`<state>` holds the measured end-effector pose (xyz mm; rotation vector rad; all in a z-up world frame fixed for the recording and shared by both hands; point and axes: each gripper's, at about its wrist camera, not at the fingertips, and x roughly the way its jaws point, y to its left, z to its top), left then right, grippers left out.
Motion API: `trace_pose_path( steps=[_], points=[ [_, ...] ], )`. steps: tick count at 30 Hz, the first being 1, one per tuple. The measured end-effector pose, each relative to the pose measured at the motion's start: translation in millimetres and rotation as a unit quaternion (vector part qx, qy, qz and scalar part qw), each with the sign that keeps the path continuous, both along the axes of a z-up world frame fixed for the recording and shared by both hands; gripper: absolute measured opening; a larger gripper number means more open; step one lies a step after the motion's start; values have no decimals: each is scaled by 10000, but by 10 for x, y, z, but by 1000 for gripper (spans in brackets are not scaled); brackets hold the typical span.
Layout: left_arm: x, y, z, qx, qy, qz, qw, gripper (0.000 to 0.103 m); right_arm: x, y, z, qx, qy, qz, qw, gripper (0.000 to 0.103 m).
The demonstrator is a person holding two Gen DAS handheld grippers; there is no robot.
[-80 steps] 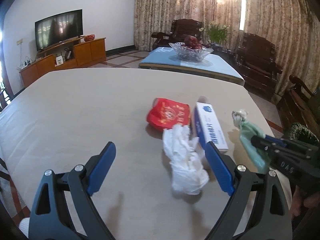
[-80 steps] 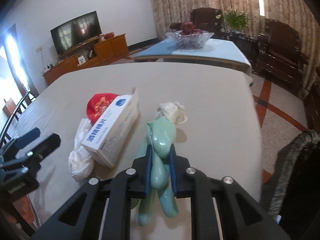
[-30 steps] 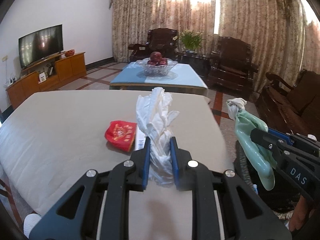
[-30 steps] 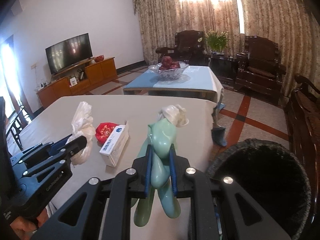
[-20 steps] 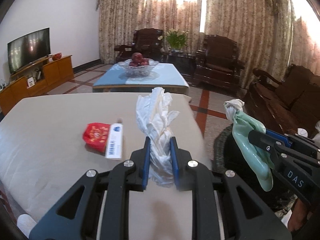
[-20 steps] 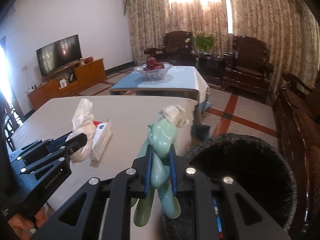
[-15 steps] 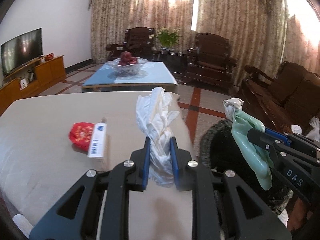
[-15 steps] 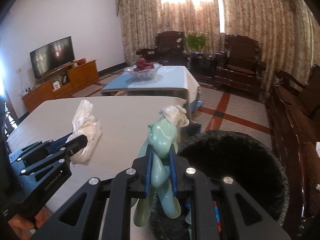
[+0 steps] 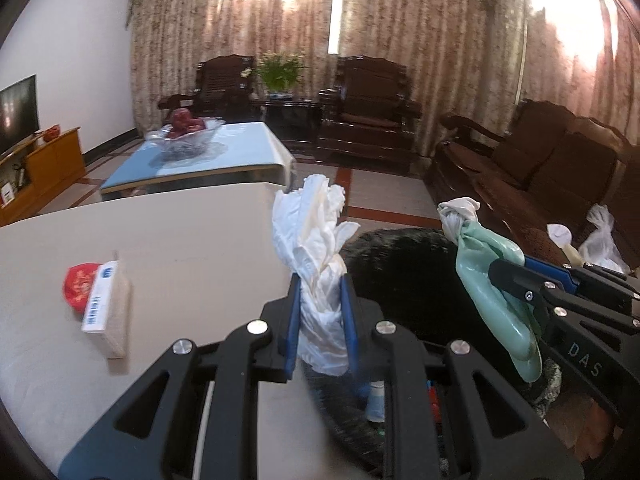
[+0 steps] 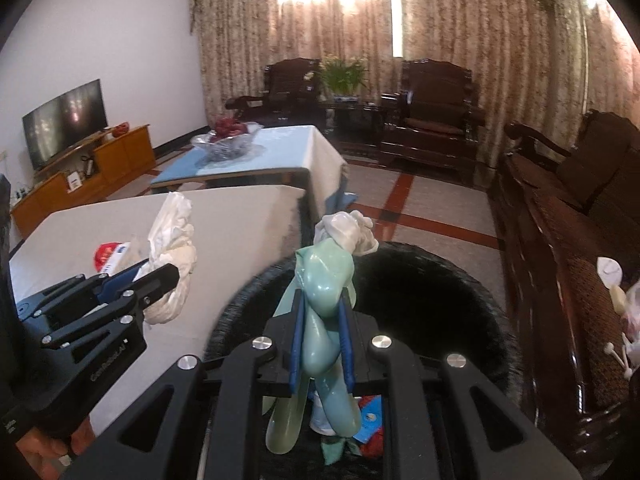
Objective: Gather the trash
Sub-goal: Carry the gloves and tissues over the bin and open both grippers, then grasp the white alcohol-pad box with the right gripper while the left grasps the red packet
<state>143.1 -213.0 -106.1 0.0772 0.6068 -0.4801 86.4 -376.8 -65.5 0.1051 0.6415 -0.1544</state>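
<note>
Step in hand: we are carrying two pieces of trash to the dark bin (image 10: 420,280) beside the table (image 9: 180,240); by our judgement the drop comes next.
Left gripper (image 9: 320,320): we have its blue pads clamped narrow on a crumpled white glove (image 9: 316,248), which stands up between them over the table's corner, at the near edge of the bin.
Right gripper (image 10: 322,344): we pinch a green glove (image 10: 324,312) with a white wad knotted at its top; it hangs over the bin's opening.
Bin contents: we see some blue and red scraps at the bottom, so there is room.
Left on the table: a red packet (image 9: 80,286) and a white box (image 9: 104,312) touching it, well back from both grippers.
How to release well: we want each gripper fully above the dark opening before the jaws part; the right one looks placed, the left one, we judge, needs to go a little further past the rim.
Risk: the white glove is light and crumpled, so it may cling to a pad; we open wide and tip the fingers downward.
Risk: the green glove's long fingers dangle low and could catch on the furry rim (image 10: 248,296).
After: we go back for the packet and box.
</note>
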Motion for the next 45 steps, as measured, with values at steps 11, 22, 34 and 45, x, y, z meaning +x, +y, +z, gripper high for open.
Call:
trace_pose_path(
  steps=[11, 22, 34, 45],
  points=[
    [60, -452, -177, -64, 43, -405, 9992, 19, -50, -412, -161, -126, 151, -414, 9990, 16],
    [112, -361, -159, -295, 138, -412, 9986, 63, -139, -595, -288, -295, 247, -859, 9956, 58],
    [198, 485, 40, -80, -217, 458, 9987, 87, 52, -95, -213, -335, -12, -543, 9980, 97],
    [292, 1617, 179, 51, -292, 1592, 9868, 87, 533, 859, -179, -113, -118, 459, 9988, 97]
  ],
)
